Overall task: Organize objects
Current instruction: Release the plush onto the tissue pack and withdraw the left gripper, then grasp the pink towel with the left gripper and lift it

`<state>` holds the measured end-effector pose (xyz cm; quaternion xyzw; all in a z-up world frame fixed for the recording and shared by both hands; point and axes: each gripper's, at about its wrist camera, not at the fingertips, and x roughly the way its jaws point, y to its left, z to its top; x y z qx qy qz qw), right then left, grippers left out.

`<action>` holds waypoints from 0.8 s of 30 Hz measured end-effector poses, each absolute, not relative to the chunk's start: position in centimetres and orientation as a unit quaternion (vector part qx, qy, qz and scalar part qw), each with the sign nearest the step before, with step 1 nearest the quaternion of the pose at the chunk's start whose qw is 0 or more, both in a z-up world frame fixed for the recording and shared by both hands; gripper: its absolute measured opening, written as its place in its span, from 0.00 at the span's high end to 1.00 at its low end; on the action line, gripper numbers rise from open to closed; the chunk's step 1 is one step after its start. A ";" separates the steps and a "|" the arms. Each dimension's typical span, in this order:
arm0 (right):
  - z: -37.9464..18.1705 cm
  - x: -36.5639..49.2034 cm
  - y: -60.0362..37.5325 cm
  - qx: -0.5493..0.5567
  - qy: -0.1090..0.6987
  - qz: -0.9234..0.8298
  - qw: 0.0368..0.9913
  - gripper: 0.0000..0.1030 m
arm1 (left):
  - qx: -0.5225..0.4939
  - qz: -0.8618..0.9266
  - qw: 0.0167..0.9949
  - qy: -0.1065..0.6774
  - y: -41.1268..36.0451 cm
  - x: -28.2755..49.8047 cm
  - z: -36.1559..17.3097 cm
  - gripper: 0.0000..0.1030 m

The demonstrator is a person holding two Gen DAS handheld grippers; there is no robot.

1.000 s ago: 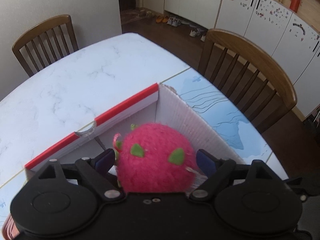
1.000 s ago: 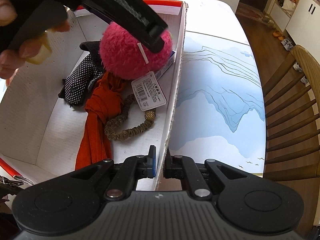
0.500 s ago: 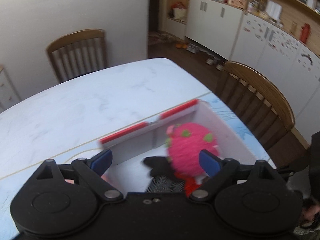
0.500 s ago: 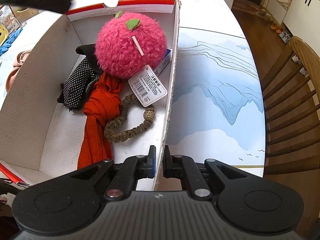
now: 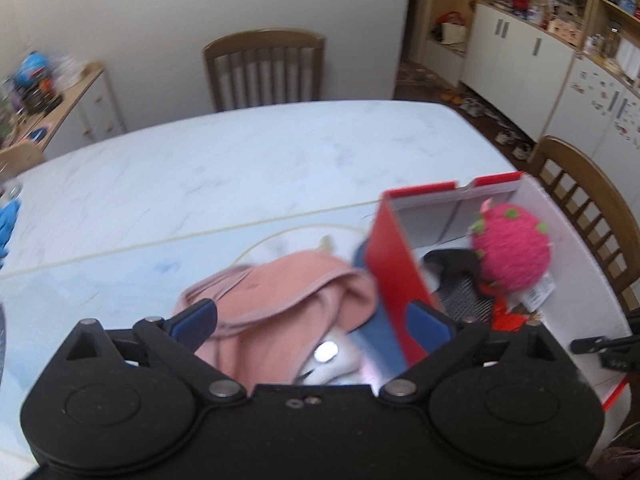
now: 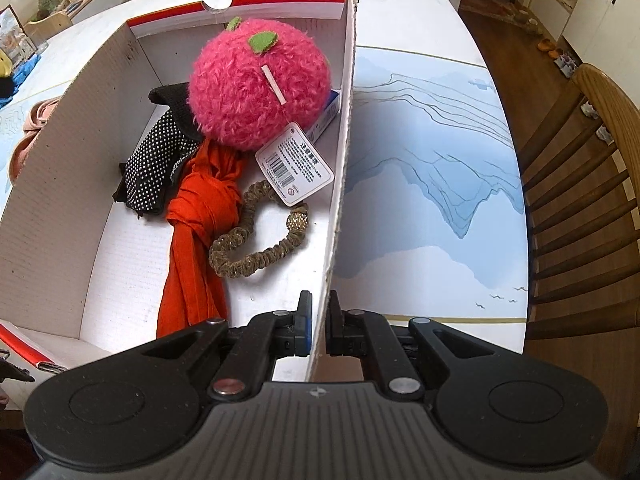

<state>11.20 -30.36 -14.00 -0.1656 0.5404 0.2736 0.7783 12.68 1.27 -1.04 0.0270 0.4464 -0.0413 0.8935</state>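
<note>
A white cardboard box [image 6: 60, 184] with red outer walls [image 5: 396, 264] stands on the table. In it lie a fuzzy pink plush ball [image 6: 256, 88] with a paper tag [image 6: 294, 162], a black dotted cloth [image 6: 156, 168], an orange cloth [image 6: 196, 240] and a gold scrunchie [image 6: 256, 256]. My right gripper [image 6: 320, 304] is shut on the box's right wall. My left gripper [image 5: 310, 316] hangs outside the box's left wall over a pink garment [image 5: 280, 292]. Its jaws are wide and still opening, and the pads press on nothing. The plush ball [image 5: 512, 252] shows to its right.
A pale blue printed mat [image 6: 420, 184] covers the table right of the box. Wooden chairs stand at the far side [image 5: 264, 68] and at the right [image 6: 580, 184]. A cluttered sideboard [image 5: 48, 96] lines the left wall. Something blue [image 5: 6, 224] lies at the table's left edge.
My left gripper let go of the plush ball, which now rests in the box. It then swung left out of the box to above the pink garment. The right gripper kept still on the wall.
</note>
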 end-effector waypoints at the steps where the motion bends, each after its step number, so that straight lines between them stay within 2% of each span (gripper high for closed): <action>1: -14.0 11.2 -30.4 -0.166 0.541 0.273 0.778 0.95 | 0.023 -0.034 0.893 0.448 1.8 12.5 -1.3 0.02; 11: -14.3 11.2 -30.3 -0.167 0.551 0.263 0.774 0.95 | -0.012 0.005 0.888 0.459 5.9 12.3 -3.5 0.01; 24: -14.8 10.9 -29.9 -0.176 0.558 0.244 0.773 0.95 | 0.015 0.013 0.869 0.494 8.9 17.1 -8.4 0.01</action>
